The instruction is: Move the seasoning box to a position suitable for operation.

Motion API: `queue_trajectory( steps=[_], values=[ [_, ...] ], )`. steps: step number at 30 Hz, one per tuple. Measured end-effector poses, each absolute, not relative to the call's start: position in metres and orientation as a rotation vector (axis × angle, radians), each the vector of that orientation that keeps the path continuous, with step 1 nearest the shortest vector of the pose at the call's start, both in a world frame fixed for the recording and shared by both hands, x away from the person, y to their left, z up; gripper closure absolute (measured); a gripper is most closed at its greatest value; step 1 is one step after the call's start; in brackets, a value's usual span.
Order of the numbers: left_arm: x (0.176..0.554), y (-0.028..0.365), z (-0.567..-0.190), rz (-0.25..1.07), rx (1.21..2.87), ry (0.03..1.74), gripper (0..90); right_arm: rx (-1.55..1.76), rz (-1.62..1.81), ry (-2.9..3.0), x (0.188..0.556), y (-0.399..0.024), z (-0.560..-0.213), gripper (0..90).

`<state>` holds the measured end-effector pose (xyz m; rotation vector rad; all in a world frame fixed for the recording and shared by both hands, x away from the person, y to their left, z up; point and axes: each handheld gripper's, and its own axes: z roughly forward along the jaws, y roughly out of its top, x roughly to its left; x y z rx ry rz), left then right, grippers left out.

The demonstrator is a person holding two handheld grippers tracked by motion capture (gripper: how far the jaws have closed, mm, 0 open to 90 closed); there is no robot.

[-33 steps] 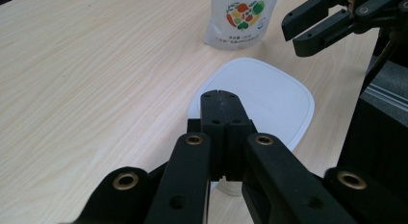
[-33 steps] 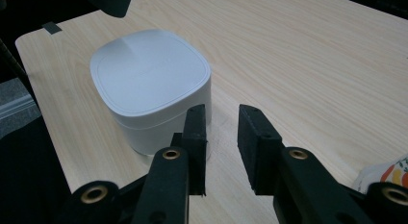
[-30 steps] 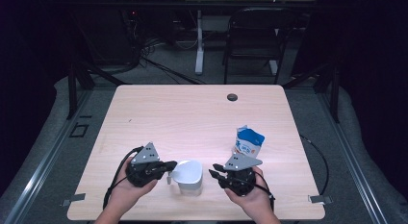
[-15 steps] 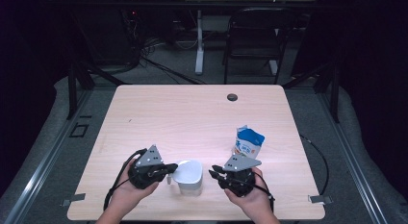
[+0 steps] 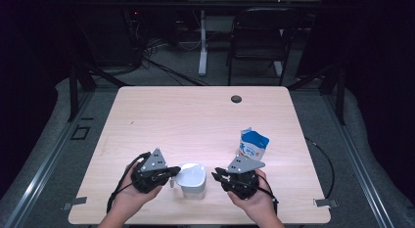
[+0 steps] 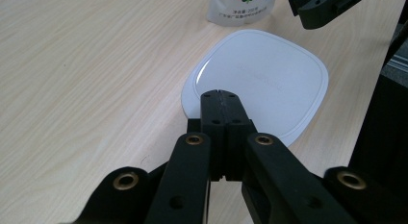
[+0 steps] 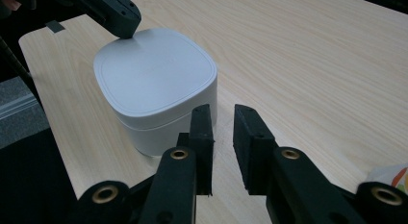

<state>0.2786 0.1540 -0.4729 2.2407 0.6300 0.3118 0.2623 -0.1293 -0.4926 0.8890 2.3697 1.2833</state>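
The white lidded container is seen near the front edge of the tabletop, between the two tools. In the high view its left side is partly covered by the left tool, and the contact there cannot be resolved. In the left gripper view the left tool is shown with its jaws pressed fully together, nothing between them, the tips lying over the near rim of the container lid; whether they touch the lid cannot be told. In the right gripper view the same tool's tip is seen at the far edge of the lid.

The right tool is held just beside the container's right side; in the right gripper view the right tool is shown with a narrow gap between its jaws, empty, the container lying ahead and to the left of them, apart from the pads.

The blue-and-white pouch stands behind the right tool; it is cut off at the top edge of the left gripper view, its print illegible.
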Motion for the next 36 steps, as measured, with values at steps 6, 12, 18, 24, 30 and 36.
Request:
queue_trajectory(
  steps=[6,12,18,24,30,36],
  values=[
    [0.2784,0.1539,-0.4727,0.314,2.243,0.633,90.0,0.892,1.282,2.376,0.2619,-0.1306,-0.4939,77.3],
    [0.2793,0.1538,-0.4736,0.313,2.233,0.630,90.0,0.901,1.290,2.371,0.2608,-0.1323,-0.4932,76.9],
    [0.2822,0.1547,-0.4735,0.294,2.234,0.624,90.0,0.909,1.300,2.371,0.2662,-0.1301,-0.4897,76.2],
    [0.2832,0.1518,-0.4723,0.302,2.248,0.623,90.0,0.906,1.291,2.361,0.2665,-0.1313,-0.4877,75.7],
    [0.2827,0.1503,-0.4722,0.312,2.252,0.615,90.0,0.935,1.285,2.364,0.2683,-0.1359,-0.4926,75.4],
    [0.2826,0.1508,-0.4719,0.308,2.255,0.615,90.0,0.915,1.279,2.376,0.2672,-0.1316,-0.4925,75.0]
  ],
)
